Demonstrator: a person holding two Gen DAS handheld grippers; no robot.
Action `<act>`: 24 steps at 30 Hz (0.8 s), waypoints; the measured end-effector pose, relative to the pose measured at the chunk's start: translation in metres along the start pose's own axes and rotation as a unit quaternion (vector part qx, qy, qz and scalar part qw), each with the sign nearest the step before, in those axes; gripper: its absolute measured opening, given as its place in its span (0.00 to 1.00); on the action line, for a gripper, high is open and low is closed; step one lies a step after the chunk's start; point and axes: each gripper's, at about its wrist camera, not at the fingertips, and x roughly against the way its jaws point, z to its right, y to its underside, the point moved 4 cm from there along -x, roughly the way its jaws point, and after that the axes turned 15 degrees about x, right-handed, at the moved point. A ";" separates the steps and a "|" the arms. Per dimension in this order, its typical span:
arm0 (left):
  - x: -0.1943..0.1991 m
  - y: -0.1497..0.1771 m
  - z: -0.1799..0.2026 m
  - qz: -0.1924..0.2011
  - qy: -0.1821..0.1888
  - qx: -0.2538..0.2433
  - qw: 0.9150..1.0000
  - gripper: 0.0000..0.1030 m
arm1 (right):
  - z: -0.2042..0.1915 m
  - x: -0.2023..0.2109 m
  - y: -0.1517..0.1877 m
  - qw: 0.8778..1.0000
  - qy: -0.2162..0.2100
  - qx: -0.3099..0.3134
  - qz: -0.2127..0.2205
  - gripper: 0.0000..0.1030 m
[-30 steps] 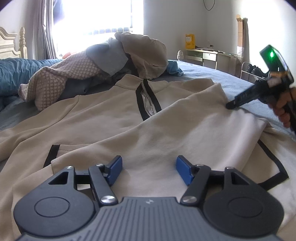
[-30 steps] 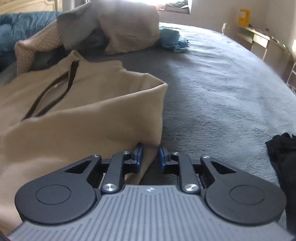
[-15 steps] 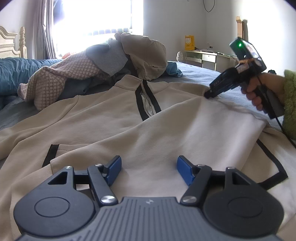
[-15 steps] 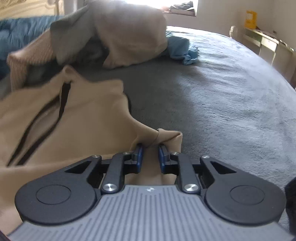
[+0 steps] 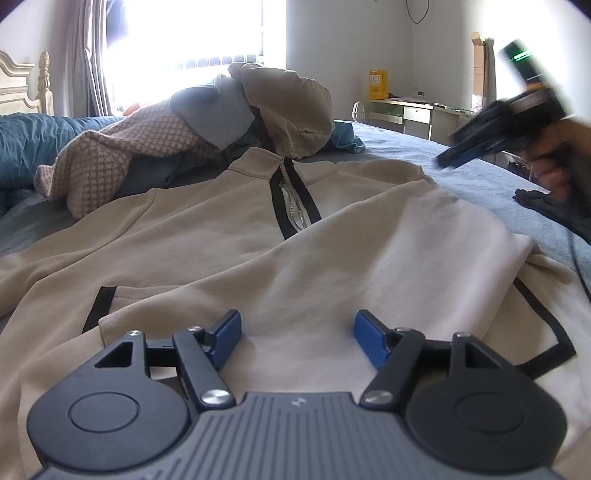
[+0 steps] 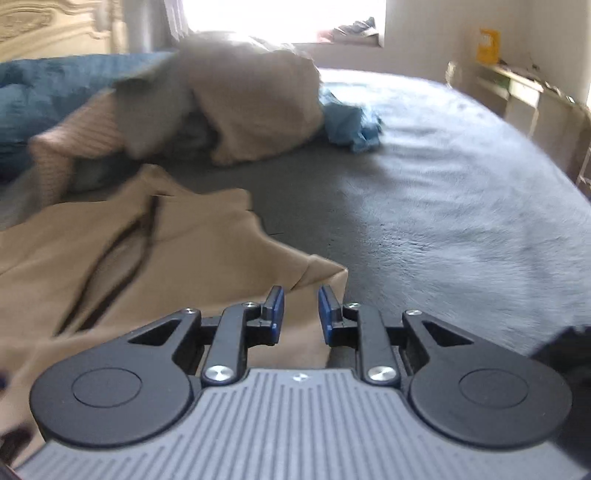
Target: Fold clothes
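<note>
A cream zip sweatshirt (image 5: 258, 236) lies spread over the grey-blue bed (image 5: 480, 177), a clothes heap (image 5: 221, 122) at twelve o'clock, window (image 5: 199, 33) behind, desk (image 5: 406, 114) at two. The left gripper (image 5: 297, 338) hovers released above the sweatshirt. The right gripper (image 6: 301, 308), jaws just parting slightly, stands clear above the shoulder fold, grasping nothing.

1. Bare grey bedspread (image 6: 443, 206) lies open to the right of the spread beige zip-neck sweatshirt (image 5: 258, 258).
2. A heaped pile of tan, grey and checked clothes (image 5: 207, 125) blocks the way beyond the collar, with a crumpled light-blue cloth (image 6: 351, 129) just beside it.
3. A dark, black garment (image 5: 554, 210), possibly trousers, lies near the bedspread's right edge.
4. A pale desk (image 5: 402, 110) stands beyond the bed.
</note>
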 end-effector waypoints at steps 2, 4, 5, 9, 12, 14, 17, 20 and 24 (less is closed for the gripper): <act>-0.001 0.000 0.000 0.000 0.000 0.000 1.000 0.68 | -0.009 0.031 0.011 1.000 -0.026 0.010 0.003 0.19; -0.001 0.000 0.000 0.000 -0.002 -0.001 1.000 0.68 | -0.021 0.054 0.030 0.999 -0.048 0.015 -0.001 0.19; -0.001 0.000 0.001 0.001 -0.004 -0.001 1.000 0.69 | -0.028 0.061 0.042 0.998 -0.056 0.016 -0.006 0.19; 0.000 -0.001 0.002 0.002 -0.007 -0.004 1.000 0.70 | -0.045 0.051 0.099 0.995 -0.043 0.031 -0.080 0.21; 0.006 -0.005 0.001 0.001 -0.010 -0.008 1.000 0.70 | -0.042 0.066 0.102 0.998 -0.038 -0.006 -0.054 0.21; 0.017 -0.007 0.002 0.006 -0.012 -0.014 1.000 0.70 | -0.044 0.087 0.089 0.999 -0.029 0.004 -0.034 0.21; 0.042 -0.010 0.002 0.016 0.004 -0.015 1.000 0.73 | -0.049 0.130 0.068 0.999 -0.014 0.033 0.006 0.22; 0.068 -0.010 0.000 0.020 0.017 -0.020 0.999 0.74 | -0.054 0.178 0.049 0.997 -0.011 0.055 0.050 0.22; 0.090 -0.004 -0.014 0.023 0.009 -0.039 0.999 0.74 | -0.067 0.222 0.038 0.993 -0.051 0.067 0.087 0.23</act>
